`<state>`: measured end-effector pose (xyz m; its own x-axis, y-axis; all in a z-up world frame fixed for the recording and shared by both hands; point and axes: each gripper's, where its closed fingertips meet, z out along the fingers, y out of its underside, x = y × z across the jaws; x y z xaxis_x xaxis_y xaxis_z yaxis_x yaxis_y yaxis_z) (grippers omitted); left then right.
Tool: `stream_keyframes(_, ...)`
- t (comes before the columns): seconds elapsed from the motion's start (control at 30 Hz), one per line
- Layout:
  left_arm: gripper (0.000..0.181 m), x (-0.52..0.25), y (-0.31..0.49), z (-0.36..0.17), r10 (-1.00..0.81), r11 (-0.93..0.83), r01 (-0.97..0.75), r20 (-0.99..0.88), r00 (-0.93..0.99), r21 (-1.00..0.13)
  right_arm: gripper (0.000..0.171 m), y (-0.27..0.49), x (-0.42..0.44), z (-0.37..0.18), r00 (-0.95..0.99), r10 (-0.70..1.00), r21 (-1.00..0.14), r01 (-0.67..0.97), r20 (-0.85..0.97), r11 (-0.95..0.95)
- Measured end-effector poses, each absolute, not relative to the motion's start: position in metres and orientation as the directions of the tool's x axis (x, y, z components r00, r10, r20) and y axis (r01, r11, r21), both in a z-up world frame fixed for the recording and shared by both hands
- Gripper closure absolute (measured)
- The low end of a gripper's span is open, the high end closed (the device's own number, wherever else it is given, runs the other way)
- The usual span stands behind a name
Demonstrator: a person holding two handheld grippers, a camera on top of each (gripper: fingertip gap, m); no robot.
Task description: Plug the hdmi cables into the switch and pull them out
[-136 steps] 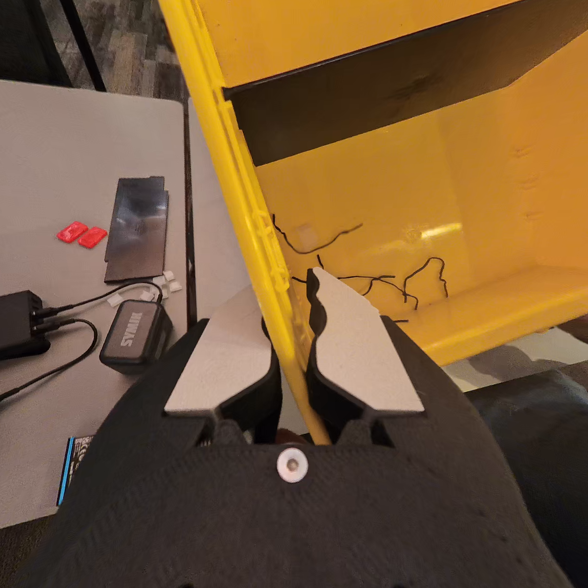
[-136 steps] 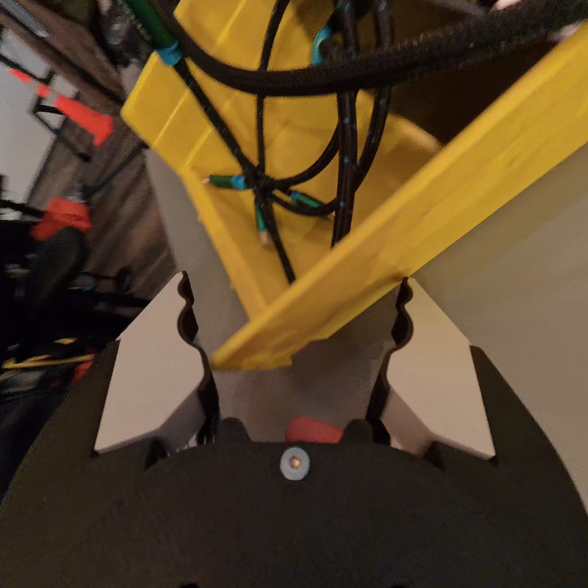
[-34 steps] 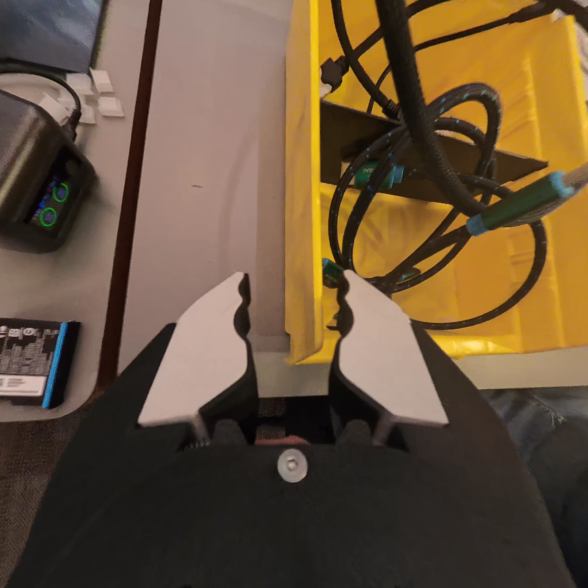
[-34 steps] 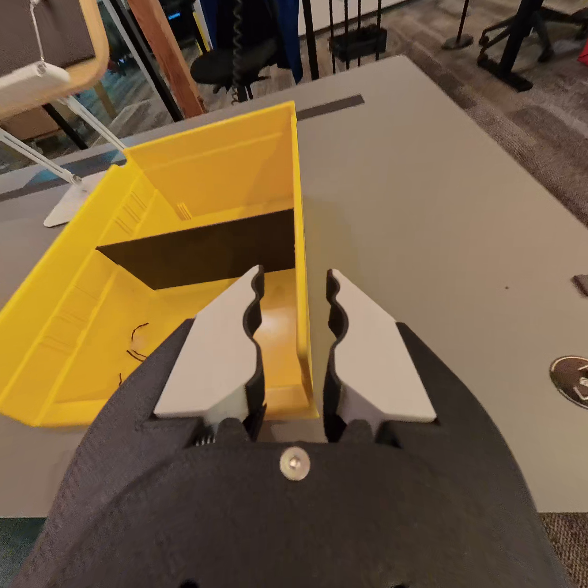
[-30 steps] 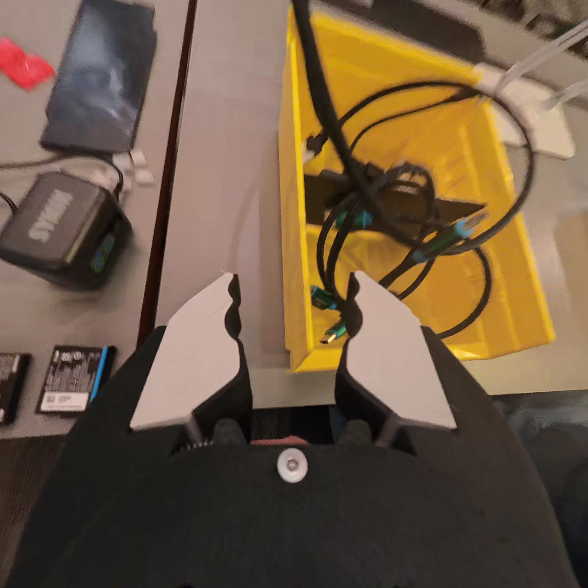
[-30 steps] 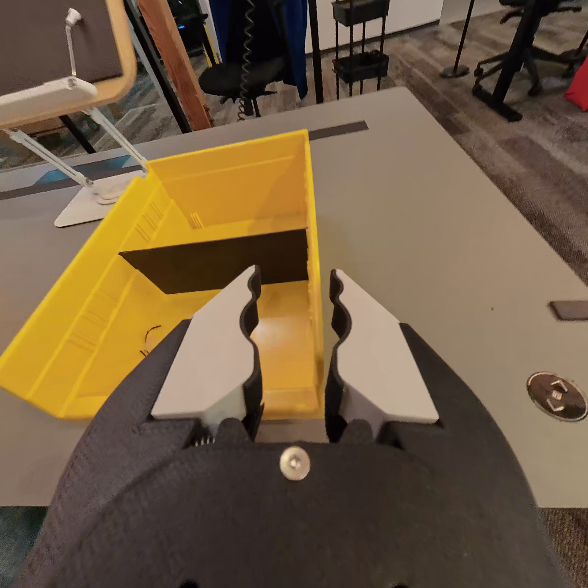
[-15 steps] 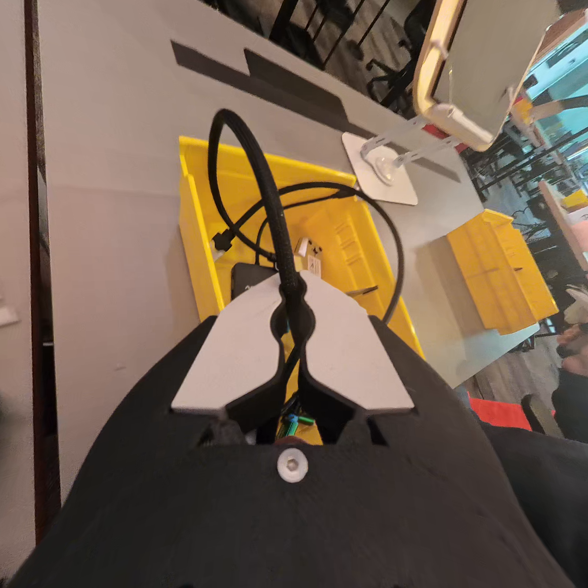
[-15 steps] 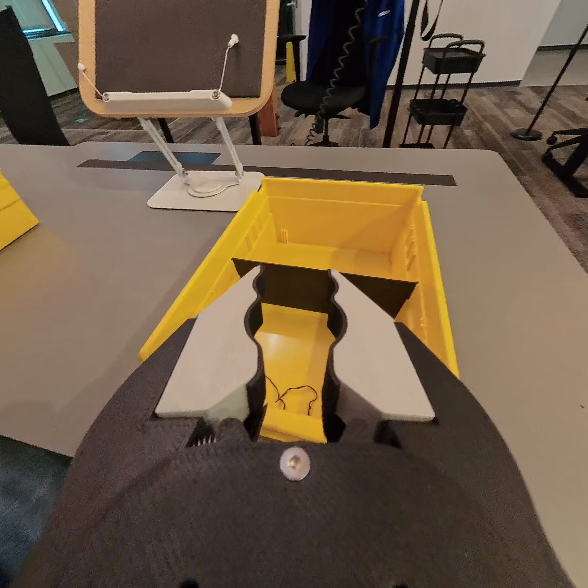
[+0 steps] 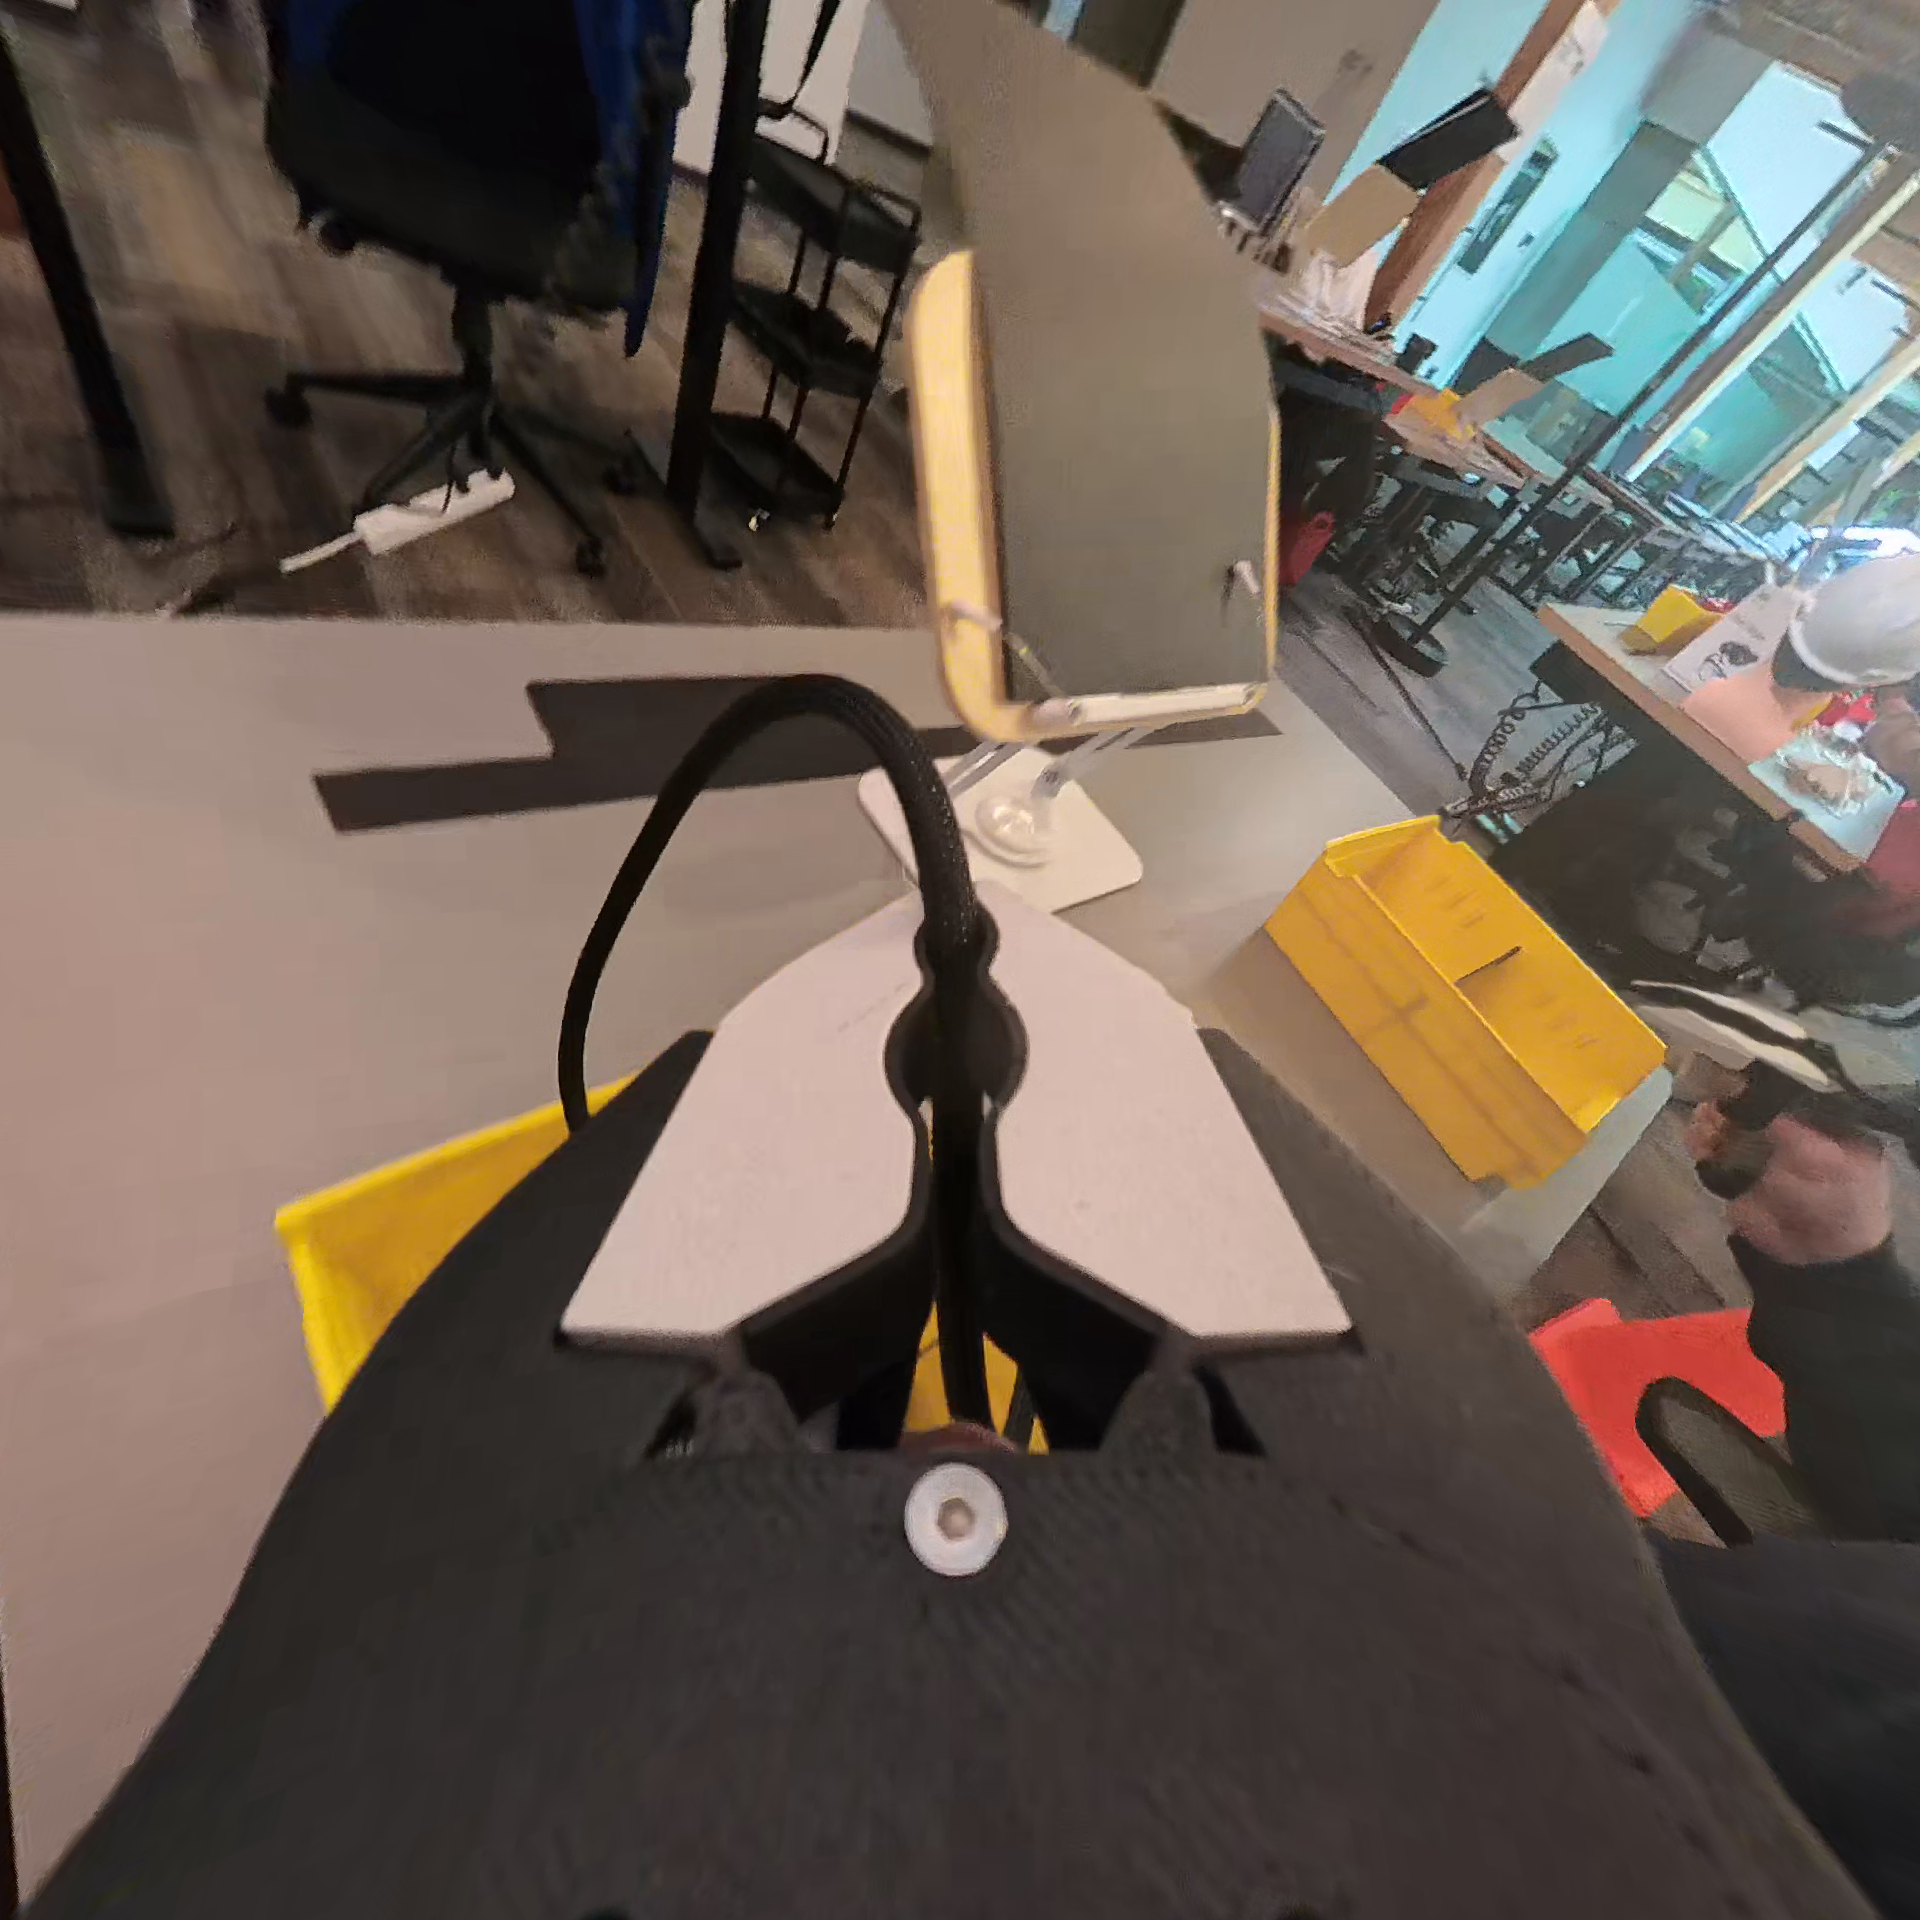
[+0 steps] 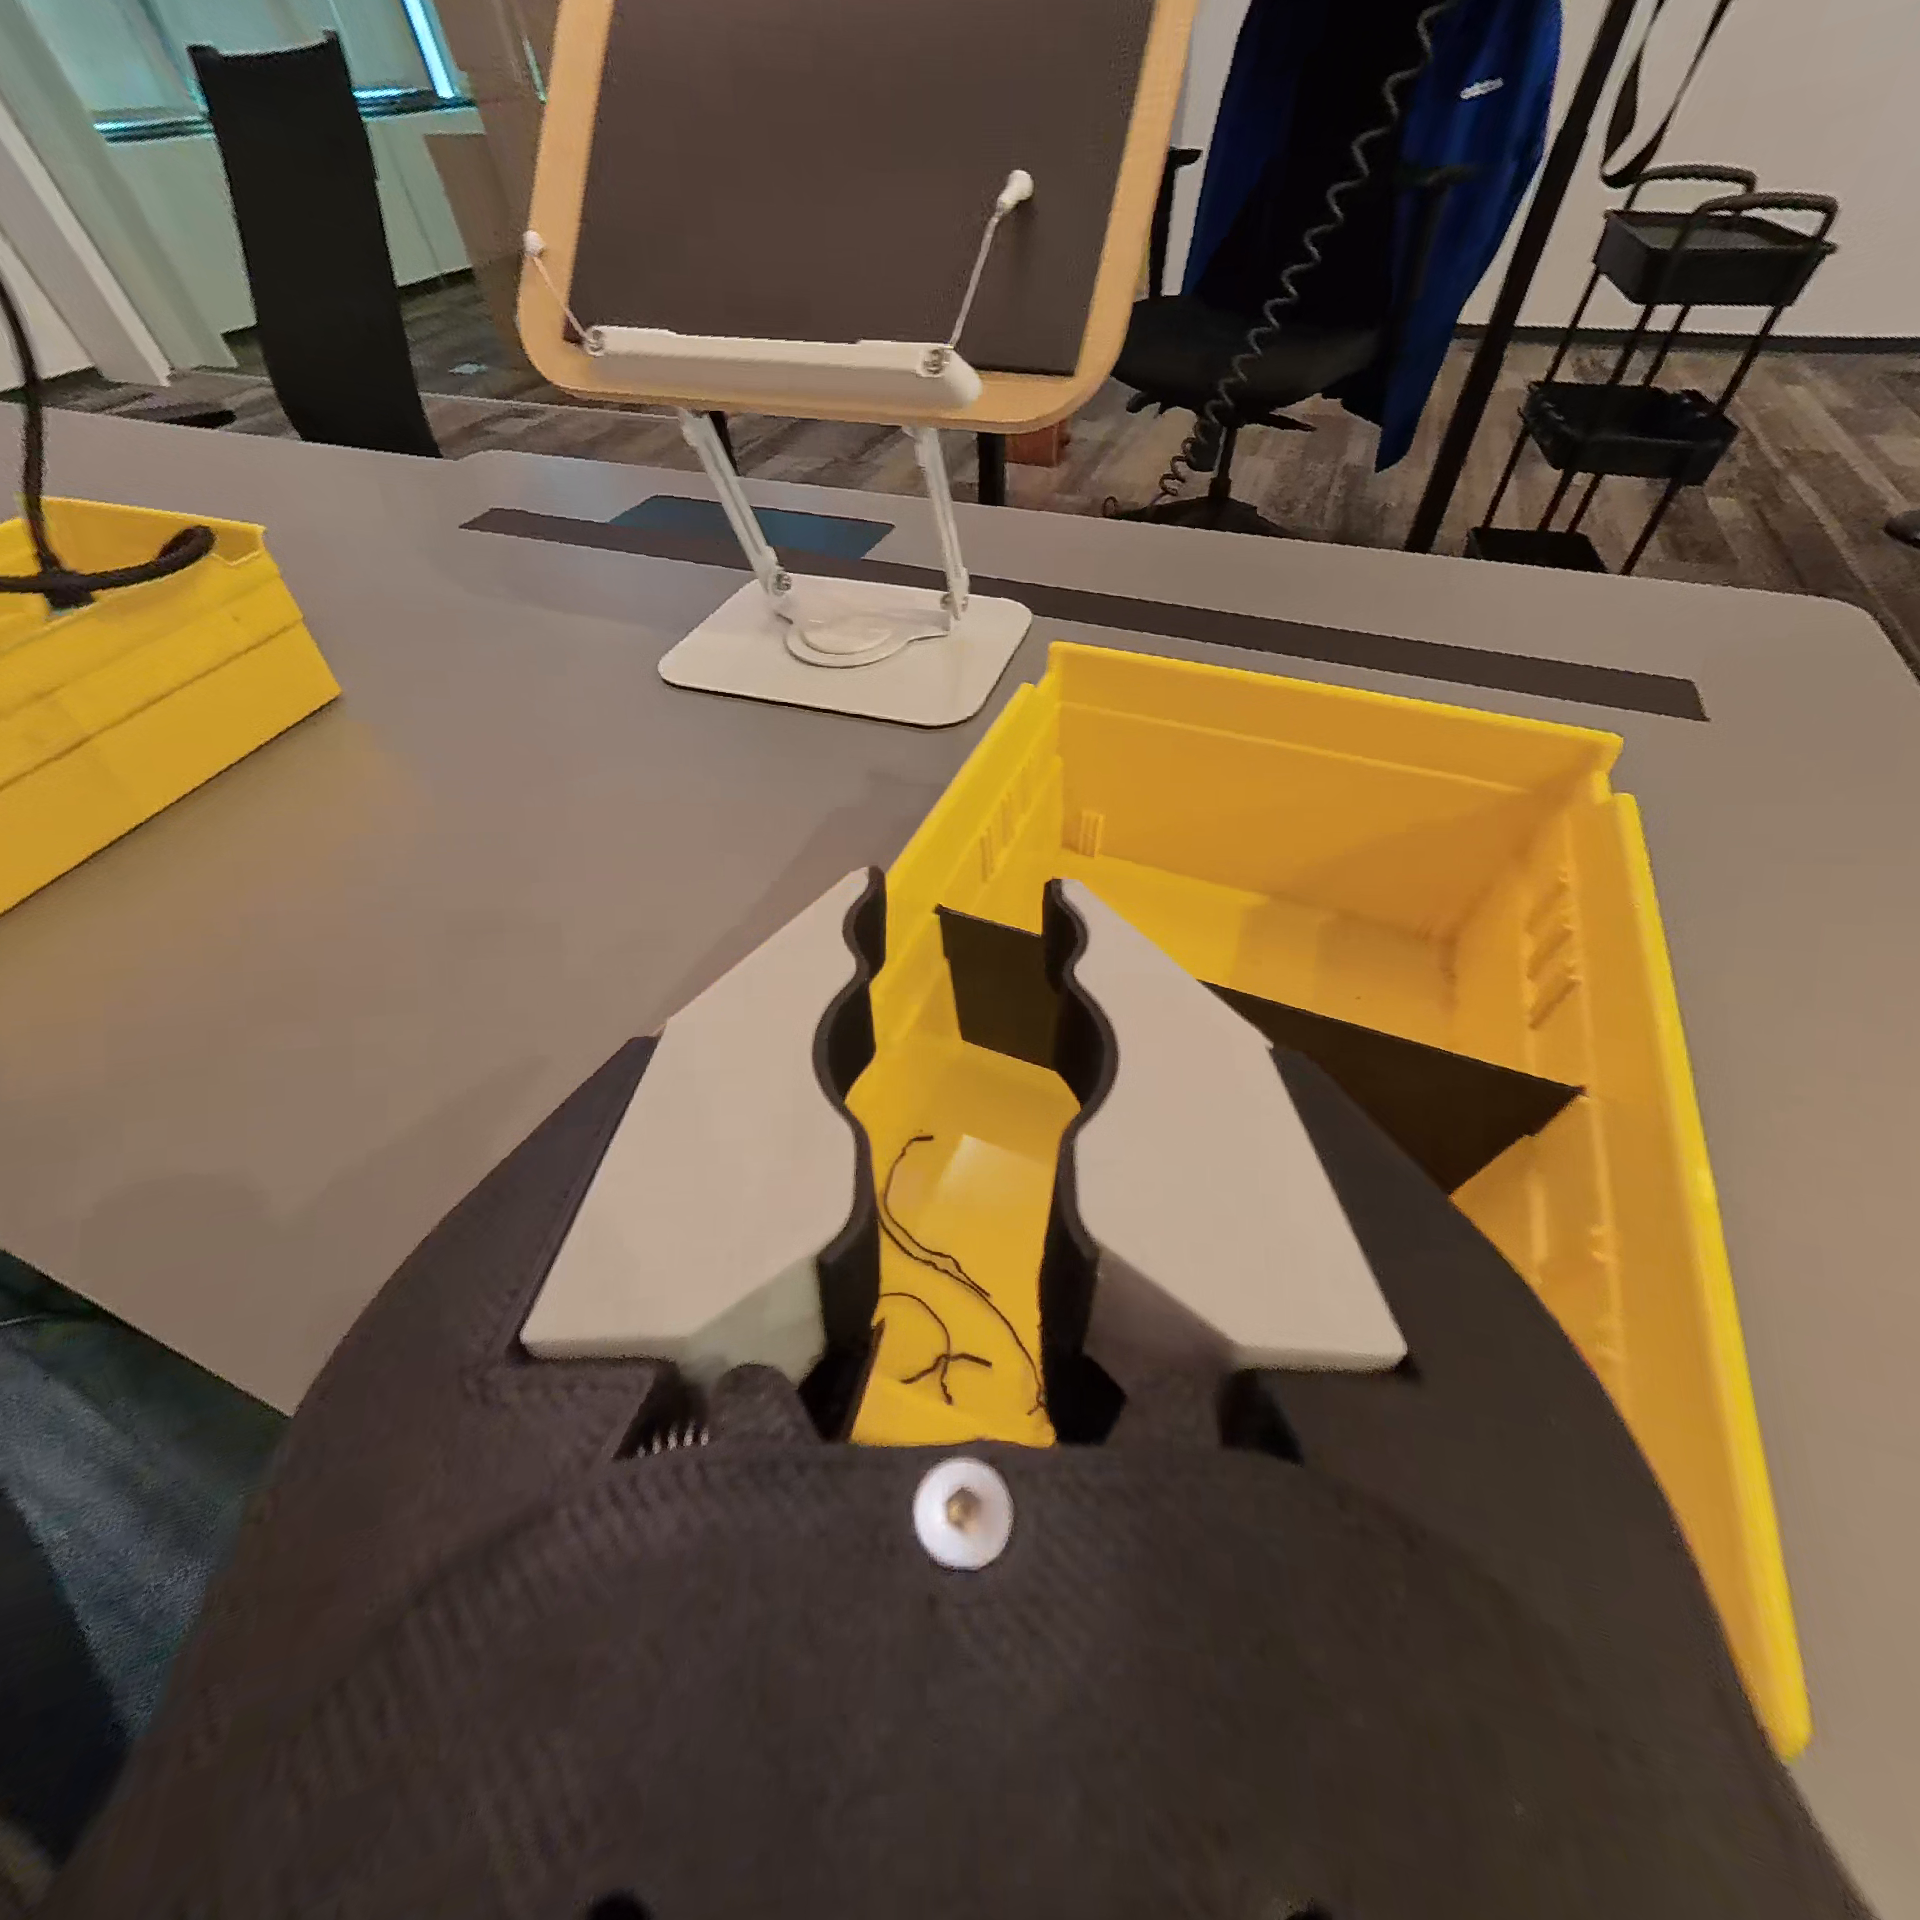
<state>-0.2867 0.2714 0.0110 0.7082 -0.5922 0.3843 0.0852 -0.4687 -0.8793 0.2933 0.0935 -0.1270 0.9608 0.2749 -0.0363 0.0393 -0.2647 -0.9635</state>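
Note:
My left gripper (image 9: 954,914) is shut on a thick black braided HDMI cable (image 9: 790,691). The cable arcs up and to the left, then drops into a yellow bin (image 9: 353,1236) below the gripper. That bin shows at the far left of the right wrist view (image 10: 135,665) with the black cable (image 10: 114,566) rising from it. My right gripper (image 10: 961,894) is open and empty over the near left part of a second yellow bin (image 10: 1330,707). This bin has a black divider (image 10: 1392,1081) and only thin black threads (image 10: 935,1278) on its floor. The switch is hidden.
A wood-framed board on a white stand (image 10: 847,644) is at the back of the grey table (image 10: 416,883); it also shows in the left wrist view (image 9: 1101,468). The second bin (image 9: 1455,1018) lies right of it. A person's hand (image 9: 1808,1195) is beyond the table's right edge. There is about 65 cm between the tips of the two grippers.
My left gripper has shut on the black cable and tilted up from looking down into the bin to looking across the room. My right gripper stays open and has shifted left over the empty bin.

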Motion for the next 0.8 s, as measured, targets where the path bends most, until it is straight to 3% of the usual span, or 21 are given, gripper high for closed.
stream_keyframes(0.43,0.181,-0.186,0.266,0.146,-0.752,-0.174,-0.034,0.11,0.65,-0.984,0.144,0.089,0.25,-0.108,0.919,0.395,-0.975,0.082,-0.007,-0.207)
stream_keyframes(0.8,0.181,-0.069,0.231,0.2,-0.872,-0.016,-0.107,-0.039,0.489,-0.994,0.144,0.084,0.222,-0.089,0.888,0.461,-0.982,0.089,0.003,-0.164)
